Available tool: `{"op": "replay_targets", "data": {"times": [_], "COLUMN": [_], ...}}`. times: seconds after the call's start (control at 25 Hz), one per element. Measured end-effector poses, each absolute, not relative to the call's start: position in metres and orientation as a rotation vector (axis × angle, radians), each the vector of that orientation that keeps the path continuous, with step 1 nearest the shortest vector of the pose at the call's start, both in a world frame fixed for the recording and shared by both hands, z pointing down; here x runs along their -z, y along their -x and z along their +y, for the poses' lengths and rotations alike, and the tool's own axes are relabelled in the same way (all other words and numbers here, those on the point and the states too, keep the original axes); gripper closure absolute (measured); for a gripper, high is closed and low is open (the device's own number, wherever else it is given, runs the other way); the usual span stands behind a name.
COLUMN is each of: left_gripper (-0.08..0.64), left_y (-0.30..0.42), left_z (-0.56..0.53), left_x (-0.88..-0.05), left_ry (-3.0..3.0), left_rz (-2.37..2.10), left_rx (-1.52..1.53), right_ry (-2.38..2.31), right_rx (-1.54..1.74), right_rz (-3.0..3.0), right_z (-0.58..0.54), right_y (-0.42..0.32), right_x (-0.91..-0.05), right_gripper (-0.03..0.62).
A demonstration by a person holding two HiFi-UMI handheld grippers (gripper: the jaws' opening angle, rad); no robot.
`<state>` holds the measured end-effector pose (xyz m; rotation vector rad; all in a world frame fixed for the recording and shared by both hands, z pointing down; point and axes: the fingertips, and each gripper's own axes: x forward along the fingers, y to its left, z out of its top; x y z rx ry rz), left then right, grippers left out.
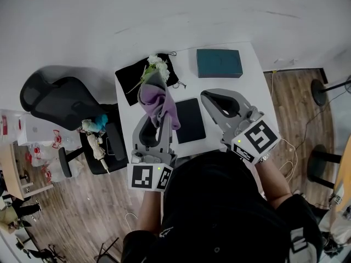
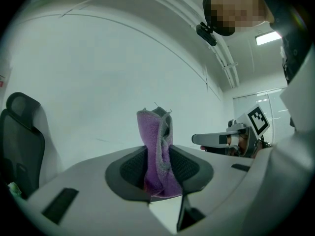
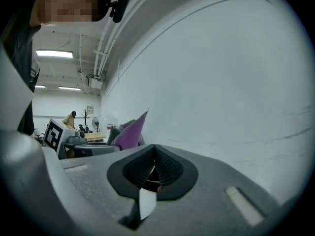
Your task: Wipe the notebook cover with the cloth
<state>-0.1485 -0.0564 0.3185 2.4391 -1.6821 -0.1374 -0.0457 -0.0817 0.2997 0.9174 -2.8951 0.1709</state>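
Notebook (image 1: 190, 120) partly behind cloth (image 1: 158, 100)

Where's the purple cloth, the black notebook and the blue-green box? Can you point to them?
soft purple-and-grey cloth (image 1: 156, 100): head view, middle of its bunched folds.
flat black rectangular notebook (image 1: 191, 122): head view, middle of its cover.
teal rectangular box (image 1: 219, 63): head view, centre of its top.

A: How many hand-held grippers?
B: Two: the left hand-held gripper (image 1: 155, 126) and the right hand-held gripper (image 1: 219, 104).
A: And the rest?
B: One of each: worktop (image 1: 252, 86), purple cloth (image 1: 159, 100), black notebook (image 1: 189, 119), teal box (image 1: 219, 63), black pouch (image 1: 131, 76), bunch of white flowers (image 1: 156, 64) — plus one office chair (image 1: 60, 100).
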Motion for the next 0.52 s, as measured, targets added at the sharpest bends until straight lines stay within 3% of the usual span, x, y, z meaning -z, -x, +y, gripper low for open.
{"op": "replay_targets", "data": {"times": [0.52], "left_gripper": [0.434], "left_y": [0.147], "left_z": [-0.0556], "left_x": [-0.319], "left_ry": [-2.423], "left_rz": [-1.704], "left_rx": [0.133], "right_ry": [-0.922], "right_rx": [-0.216], "right_rz": [-2.921], "right_z": [-0.0869], "right_y": [0.0367], "right_x": [-0.2981], "right_gripper": [0.588]}}
